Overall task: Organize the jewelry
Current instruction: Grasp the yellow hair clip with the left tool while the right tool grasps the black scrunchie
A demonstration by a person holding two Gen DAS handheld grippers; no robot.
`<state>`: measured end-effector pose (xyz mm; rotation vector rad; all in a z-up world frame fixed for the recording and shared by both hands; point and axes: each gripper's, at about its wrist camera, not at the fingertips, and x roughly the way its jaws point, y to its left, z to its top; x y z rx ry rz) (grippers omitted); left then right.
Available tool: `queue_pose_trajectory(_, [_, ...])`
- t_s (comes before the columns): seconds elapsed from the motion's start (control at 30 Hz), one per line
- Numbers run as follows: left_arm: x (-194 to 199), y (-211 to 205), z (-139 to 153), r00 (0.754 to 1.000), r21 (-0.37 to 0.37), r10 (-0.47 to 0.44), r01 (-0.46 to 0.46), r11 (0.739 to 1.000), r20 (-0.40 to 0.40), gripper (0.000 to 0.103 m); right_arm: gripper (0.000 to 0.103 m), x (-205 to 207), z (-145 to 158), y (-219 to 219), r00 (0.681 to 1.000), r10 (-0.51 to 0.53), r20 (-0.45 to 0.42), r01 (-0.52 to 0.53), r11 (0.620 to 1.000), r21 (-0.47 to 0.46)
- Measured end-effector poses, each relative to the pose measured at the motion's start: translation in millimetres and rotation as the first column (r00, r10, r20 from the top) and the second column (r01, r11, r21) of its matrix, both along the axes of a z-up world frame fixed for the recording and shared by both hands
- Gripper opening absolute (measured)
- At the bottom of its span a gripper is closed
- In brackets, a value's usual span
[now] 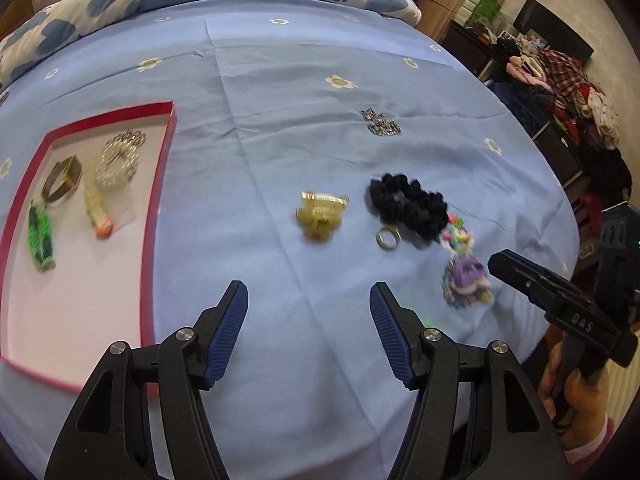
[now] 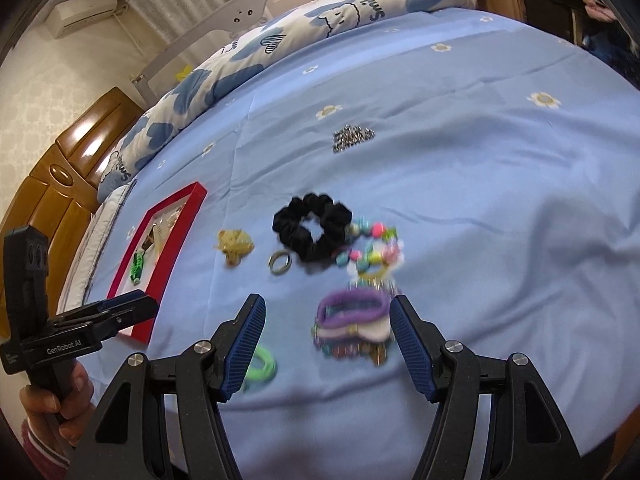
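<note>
My left gripper (image 1: 309,295) hangs open over bare blue sheet, nothing between its blue pads. Ahead lie a gold hair claw (image 1: 322,216), a small ring (image 1: 387,238), a black scrunchie (image 1: 408,204), a coloured bead bracelet (image 1: 456,234) and a silver brooch (image 1: 380,122). The red tray (image 1: 160,184) at left holds a green bracelet (image 1: 40,236), a gold bangle (image 1: 62,180) and silver pieces. My right gripper (image 2: 328,305) is open; a pile of purple and white hair ties (image 2: 352,316) lies below, between its fingers, untouched. A green hair tie (image 2: 262,366) sits by its left finger.
A folded blue-and-white quilt (image 2: 256,52) lies along the far side of the bed. A wooden headboard (image 2: 60,172) stands at left. Cluttered shelves with clothes (image 1: 560,88) stand past the bed's right edge. A hand (image 2: 60,404) holds the left gripper (image 2: 136,308) beside the tray (image 2: 172,256).
</note>
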<state>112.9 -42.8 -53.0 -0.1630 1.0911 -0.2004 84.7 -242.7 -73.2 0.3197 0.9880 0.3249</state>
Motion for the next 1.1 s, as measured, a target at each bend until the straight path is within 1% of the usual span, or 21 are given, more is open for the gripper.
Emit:
queue_pose_trajectory(0.2, [37,-10,-19,1.000,0.029,-0.005,0.006,1.000,-0.029,0.063,0.065,31,-1,12,0.999,0.044,0.025,-0.043,0.998,-0.041])
queue_pose_trajectory(0.23, [42,-12,-22,0.999,0.031,-0.006,0.007,0.999,-0.033,0.063,0.063,34,-1,12,0.998,0.049,0.025,-0.048,0.998,-0.047])
queue_pose_trajectory(0.27, [46,-13,-25,0.999,0.031,-0.008,0.010,0.999,-0.039,0.063,0.058,40,-3,13,0.998,0.055,0.023,-0.053,0.997,-0.056])
queue_pose_trajectory(0.37, [60,-18,-35,0.998,0.029,-0.016,0.017,0.999,-0.059,0.063,0.051,56,-7,16,0.997,0.074,0.010,-0.073,0.995,-0.068])
queue_pose_trajectory(0.43, [68,-20,-40,0.997,0.031,-0.020,0.022,0.999,-0.068,0.063,0.050,67,-11,19,0.996,0.090,0.004,-0.090,0.993,-0.083])
queue_pose_trajectory(0.57, [78,-24,-43,0.998,0.041,-0.026,0.028,0.999,-0.058,0.063,0.049,80,-17,27,0.992,0.125,-0.013,-0.126,0.986,-0.106])
queue_pose_trajectory(0.63, [83,-24,-45,0.998,0.040,-0.033,0.035,0.999,-0.055,0.055,0.047,86,-24,32,0.989,0.144,-0.034,-0.147,0.981,-0.124])
queue_pose_trajectory(0.67, [85,-25,-46,0.998,0.037,-0.040,0.042,0.998,-0.057,0.042,0.042,88,-27,34,0.988,0.150,-0.046,-0.155,0.980,-0.127])
queue_pose_trajectory(0.7, [86,-26,-47,0.997,0.037,-0.047,0.049,0.998,-0.062,0.039,0.039,89,-30,35,0.987,0.154,-0.054,-0.160,0.978,-0.132])
queue_pose_trajectory(0.73, [87,-27,-48,0.997,0.039,-0.050,0.053,0.998,-0.060,0.039,0.032,90,-32,36,0.986,0.156,-0.057,-0.163,0.977,-0.135])
queue_pose_trajectory(0.77, [86,-27,-48,0.997,0.044,-0.055,0.058,0.997,-0.055,0.039,0.023,91,-33,36,0.986,0.157,-0.058,-0.164,0.977,-0.137])
queue_pose_trajectory(0.8, [85,-28,-47,0.997,0.048,-0.061,0.063,0.997,-0.049,0.038,0.020,91,-34,36,0.985,0.159,-0.066,-0.166,0.977,-0.133])
queue_pose_trajectory(0.93, [76,-23,-42,0.997,0.041,-0.067,0.068,0.997,-0.035,0.038,0.014,89,-31,35,0.987,0.152,-0.054,-0.157,0.981,-0.118])
queue_pose_trajectory(1.1, [62,-11,-30,0.999,0.017,-0.042,0.042,0.999,-0.011,0.038,0.013,82,-18,36,0.989,0.145,-0.030,-0.146,0.987,-0.069])
